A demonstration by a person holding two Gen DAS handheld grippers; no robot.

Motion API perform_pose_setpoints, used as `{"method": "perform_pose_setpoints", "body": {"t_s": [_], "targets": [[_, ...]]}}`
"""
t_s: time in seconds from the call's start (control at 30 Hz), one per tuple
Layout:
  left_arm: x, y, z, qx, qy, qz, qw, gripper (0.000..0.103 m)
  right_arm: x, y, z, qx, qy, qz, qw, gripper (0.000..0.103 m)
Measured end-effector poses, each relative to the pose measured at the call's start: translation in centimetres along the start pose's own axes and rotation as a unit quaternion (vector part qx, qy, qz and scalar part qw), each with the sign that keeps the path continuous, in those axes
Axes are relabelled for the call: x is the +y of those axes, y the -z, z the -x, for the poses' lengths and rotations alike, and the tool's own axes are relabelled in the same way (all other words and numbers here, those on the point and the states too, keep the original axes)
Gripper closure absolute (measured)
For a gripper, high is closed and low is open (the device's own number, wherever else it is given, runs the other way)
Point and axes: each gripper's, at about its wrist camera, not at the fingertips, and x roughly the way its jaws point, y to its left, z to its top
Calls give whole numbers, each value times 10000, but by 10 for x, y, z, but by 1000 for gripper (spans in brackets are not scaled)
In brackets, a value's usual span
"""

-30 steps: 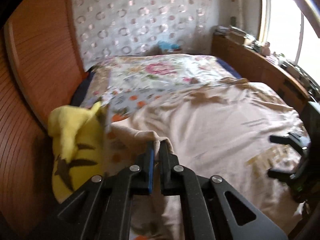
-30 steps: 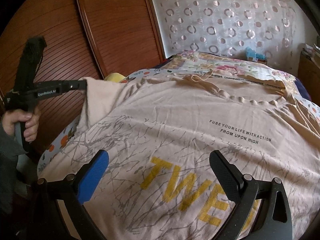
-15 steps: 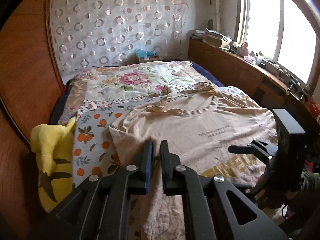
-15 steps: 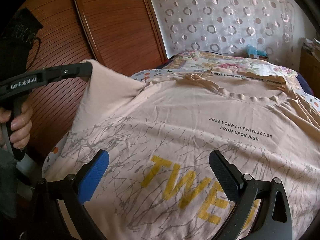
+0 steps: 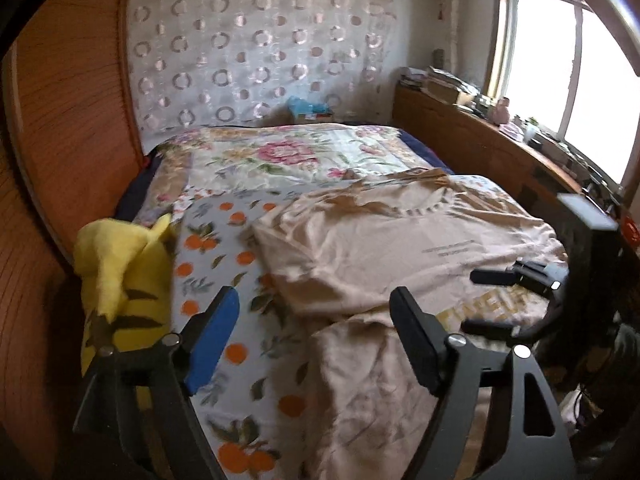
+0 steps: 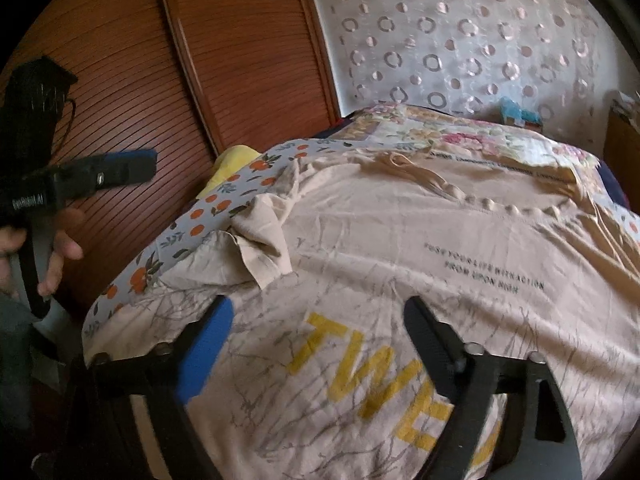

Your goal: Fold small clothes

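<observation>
Since 1 sec ago my left gripper (image 5: 312, 324) let go the sleeve (image 6: 262, 242), now flopped onto the tee (image 6: 400, 280); jaws opening, nothing btwn them; right gripper (image 6: 316, 334) closing over the hem w/o pinching it; tee lies flat on the bed (image 5: 224, 264), print reads "TWE", rest cut off; small text "FUSE YOUR LIFE WITH ACTION / FROM UPON HIGH" partly blurred; left handle label too blurred to read; yellow plush (image 5: 120, 272) by wood panel wall (image 6: 240, 52).
</observation>
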Motion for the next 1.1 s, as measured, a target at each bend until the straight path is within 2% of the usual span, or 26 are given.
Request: {"method": "perform_pose_setpoints", "body": {"t_s": [0.2,0.3,0.5,0.57,0.6,0.7,0.73,0.8,0.83,0.93,1.1], "targets": [[22,31,12,-37,-79,286,9996,22,21,-30,-25,17,-149,578,9982,37],[28,42,17,-48,-194,311,9993,21,31,-45,-54,270,-359,772,9960,39],[42,68,20,38,-326,434,9985,21,55,-68,-102,484,-373,1069,9924,47],[44,72,20,56,-352,443,9984,20,63,-71,-117,681,-443,1202,9894,55],[45,74,19,66,-351,471,9983,20,66,-71,-126,823,-425,1266,9876,64],[48,77,20,54,-353,521,9980,20,69,-71,-141,945,-310,1403,9851,71],[49,78,19,57,-339,533,9980,20,71,-71,-147,983,-249,1449,9842,80],[48,80,18,69,-336,532,9980,20,70,-73,-153,941,-91,1447,9849,94],[47,81,17,81,-325,531,9980,20,67,-75,-151,888,-94,1378,9864,96],[43,83,17,92,-291,530,9981,20,50,-79,-135,575,-28,1068,9926,98],[35,84,15,104,-203,496,9985,20,19,-81,-126,353,456,624,9964,99]]}}
